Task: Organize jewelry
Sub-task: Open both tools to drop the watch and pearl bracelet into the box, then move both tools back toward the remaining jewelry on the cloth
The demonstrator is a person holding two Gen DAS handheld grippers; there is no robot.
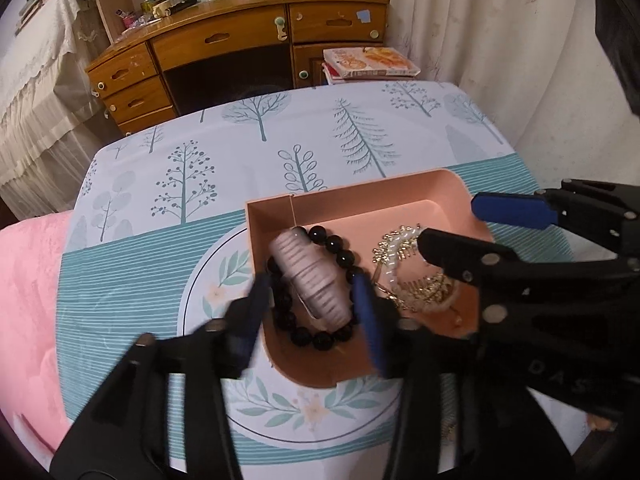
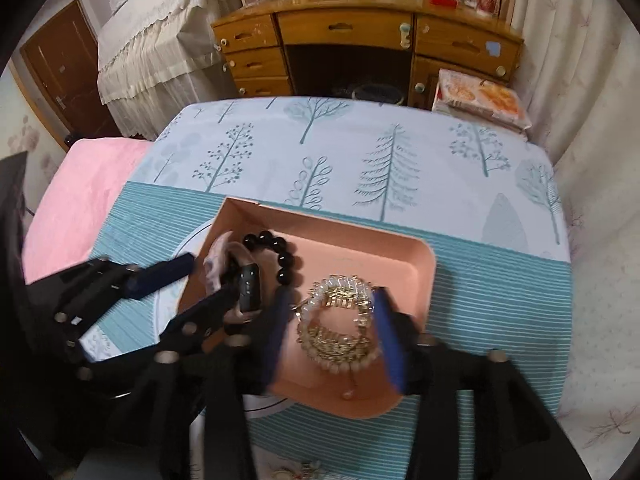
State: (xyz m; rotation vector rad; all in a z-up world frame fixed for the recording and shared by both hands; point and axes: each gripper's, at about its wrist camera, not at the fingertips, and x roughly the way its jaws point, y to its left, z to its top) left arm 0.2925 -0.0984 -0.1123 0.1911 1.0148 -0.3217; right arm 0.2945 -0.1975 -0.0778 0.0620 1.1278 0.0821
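Observation:
A pink tray [image 1: 424, 196] [image 2: 404, 252] sits on the tree-print tablecloth. In it lie a black bead bracelet [image 1: 320, 336] [image 2: 280, 246], a pale pink watch with a ribbed band [image 1: 308, 276] [image 2: 250, 288], and a gold and pearl bracelet [image 1: 404, 252] [image 2: 340, 320]. My left gripper [image 1: 310, 312] is open, its blue fingers either side of the watch and black beads. My right gripper [image 2: 332, 336] is open, its fingers either side of the gold and pearl bracelet. Each gripper shows in the other's view, the right gripper [image 1: 452, 220] and the left gripper [image 2: 208, 276].
A pink cloth [image 1: 28, 300] [image 2: 76, 200] lies at the table's left. A wooden desk [image 1: 240, 44] [image 2: 360, 36] stands beyond the table, with a stack of boxes [image 1: 368, 62] [image 2: 480, 100] by white curtains. A small ornament [image 2: 296, 472] lies at the near edge.

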